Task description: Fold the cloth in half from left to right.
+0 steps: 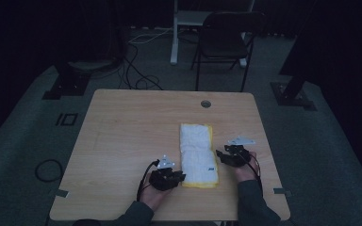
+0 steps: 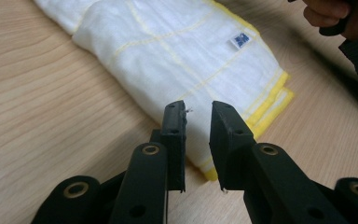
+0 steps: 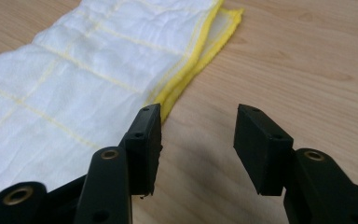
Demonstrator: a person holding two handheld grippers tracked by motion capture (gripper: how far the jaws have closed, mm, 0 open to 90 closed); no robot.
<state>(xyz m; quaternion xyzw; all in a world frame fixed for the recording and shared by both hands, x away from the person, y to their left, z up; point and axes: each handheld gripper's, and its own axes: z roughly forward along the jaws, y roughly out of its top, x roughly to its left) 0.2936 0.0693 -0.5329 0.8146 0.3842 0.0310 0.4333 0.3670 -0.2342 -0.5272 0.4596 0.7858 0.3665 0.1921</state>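
Note:
A white towel [image 1: 198,153] with yellow edging and a small blue tag lies folded into a long strip on the wooden table [image 1: 132,122]. My left gripper [image 1: 181,177] rests at the strip's near left corner. In the left gripper view its jaws [image 2: 198,109] stand a little apart over the towel [image 2: 168,51] edge, with nothing pinched between them. My right gripper [image 1: 219,156] sits at the towel's right side. Its jaws [image 3: 198,114] are open over bare wood, the left one just next to the yellow hem of the towel [image 3: 74,70].
A round cable hole [image 1: 206,103] sits near the table's far edge. Behind the table stand a black folding chair [image 1: 226,37] and a white stand, with cables [image 1: 139,77] on the floor. The person's right hand [image 2: 335,18] shows in the left gripper view.

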